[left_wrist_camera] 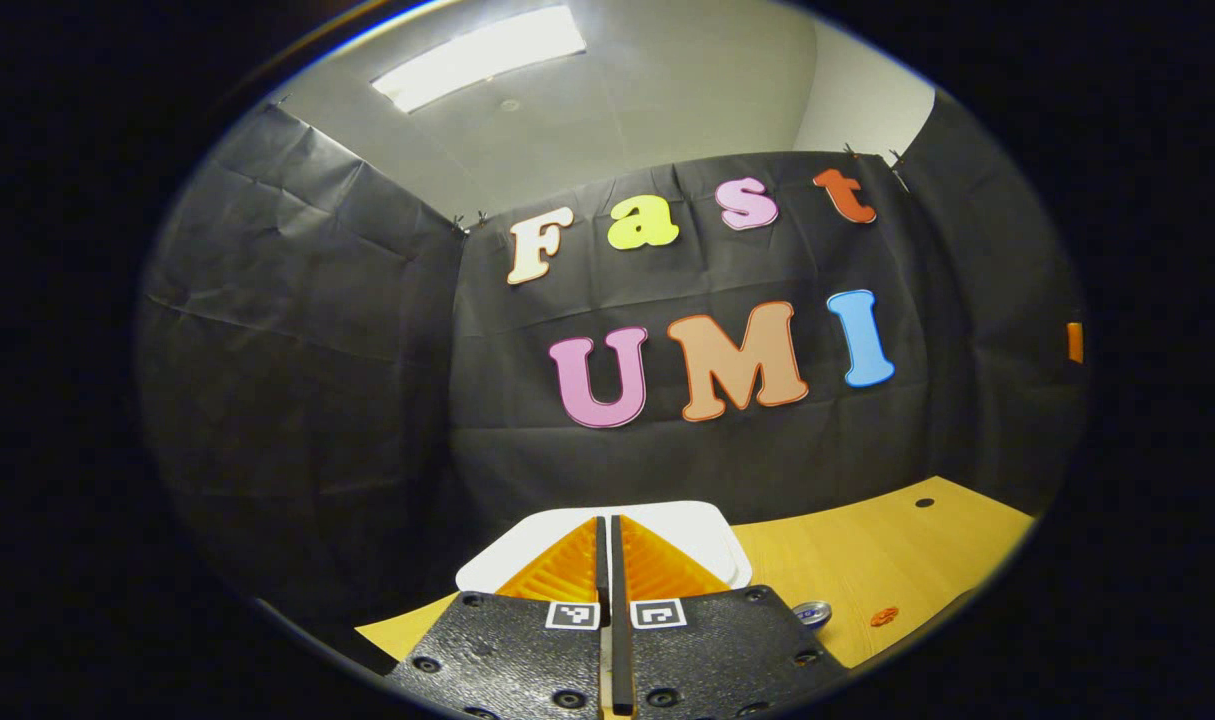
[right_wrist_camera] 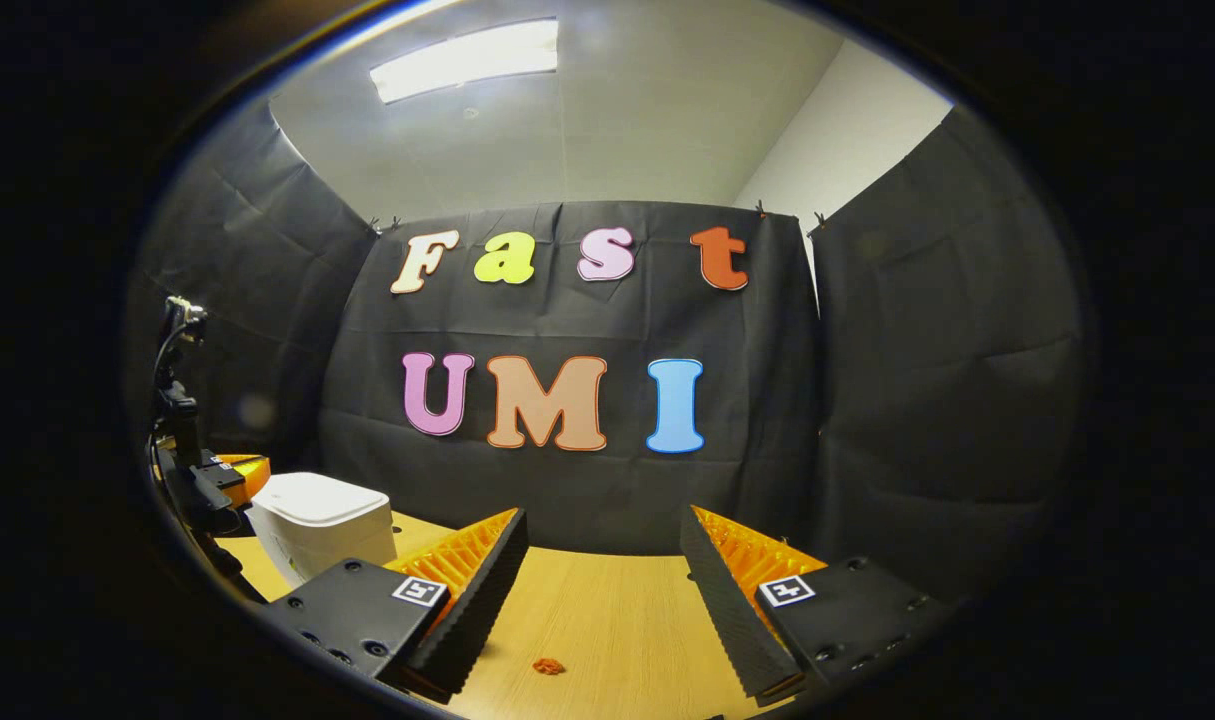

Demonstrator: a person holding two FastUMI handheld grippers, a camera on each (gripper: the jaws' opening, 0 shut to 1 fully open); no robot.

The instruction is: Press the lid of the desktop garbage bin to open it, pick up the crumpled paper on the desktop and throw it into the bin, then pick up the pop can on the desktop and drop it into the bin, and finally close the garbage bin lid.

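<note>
A: Starting at the left of my right gripper view: the left gripper (right_wrist_camera: 229, 478) sits at about nine o'clock, right by the bin (right_wrist_camera: 319, 530), at the bin's left edge. I can't tell from here whether it touches the lid.

B: And in your left gripper view?

A: There the left gripper (left_wrist_camera: 608, 545) has its jaws closed on nothing, fingers pressed flat together. They point at twelve o'clock over the lid (left_wrist_camera: 697, 530), which looks shut and flat. The lid spreads out just behind the fingertips.

B: So step one, then?

A: That's my reading. The bin is unopened, so I judge I'm at the press. The next move calls for bringing those closed tips down onto the lid and pushing until it springs.

B: The can?

A: At about four o'clock in the left gripper view, just beside the gripper body, I see the top of the can (left_wrist_camera: 812, 613) on the table (left_wrist_camera: 897, 550). Further right, a small orange scrap (left_wrist_camera: 884, 616) lies on the wood. I take it for the paper, though it is too small to be sure.

B: And your right hand?

A: The right gripper (right_wrist_camera: 603, 585) hangs with jaws wide apart, holding nothing. The same scrap (right_wrist_camera: 548, 665) lies at six o'clock between its fingers, on the table. So that hand is well placed for the pick once the lid is up.
</note>
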